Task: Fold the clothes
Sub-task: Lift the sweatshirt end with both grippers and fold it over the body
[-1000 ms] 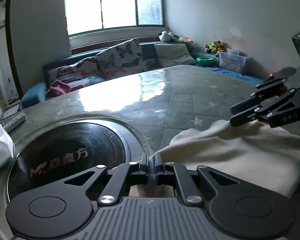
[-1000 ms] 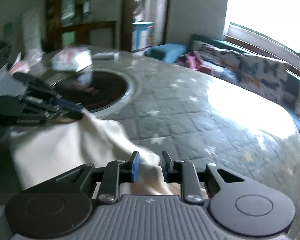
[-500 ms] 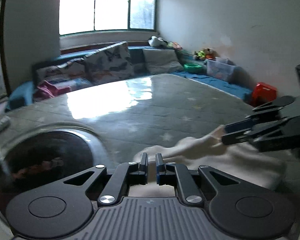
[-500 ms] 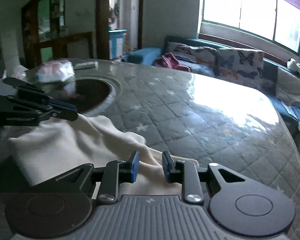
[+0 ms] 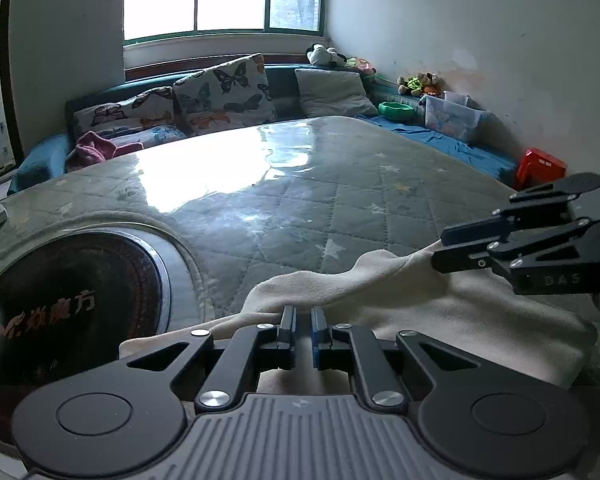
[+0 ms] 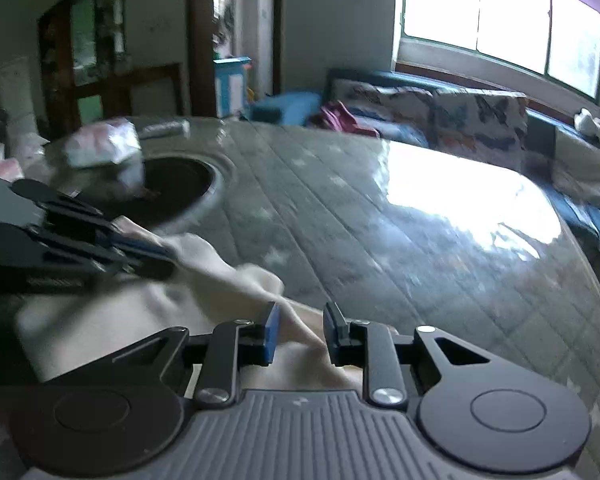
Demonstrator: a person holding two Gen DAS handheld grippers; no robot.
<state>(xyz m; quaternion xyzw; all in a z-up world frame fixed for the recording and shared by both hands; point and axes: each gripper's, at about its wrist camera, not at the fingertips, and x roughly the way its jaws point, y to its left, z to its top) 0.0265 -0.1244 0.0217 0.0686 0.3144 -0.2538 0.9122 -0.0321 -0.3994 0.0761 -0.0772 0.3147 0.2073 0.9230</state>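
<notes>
A cream garment (image 5: 440, 312) lies bunched at the near edge of the quilted grey-green table (image 5: 340, 200). My left gripper (image 5: 303, 316) is shut on a fold of its near edge, with the cloth pinched thin between the pads. In the same view my right gripper (image 5: 438, 248) comes in from the right and holds another part of that edge, which rises as a ridge between the two. In the right wrist view the garment (image 6: 100, 320) runs between the right gripper's (image 6: 300, 316) pads, which press on a thick fold. There the left gripper (image 6: 156, 256) shows blurred at the left.
A round dark hotplate (image 5: 72, 300) is set into the table to the left of the cloth. Beyond it lie a plastic bag (image 6: 104, 148) and a remote (image 6: 164, 128). A sofa with butterfly cushions (image 5: 220, 96) runs behind the table, and a red stool (image 5: 540, 166) stands at the right.
The left gripper has shifted sideways with the cloth. The garment's edge, flat a second ago, now stands up as a ridge between the two grippers. Both keep their grip.
</notes>
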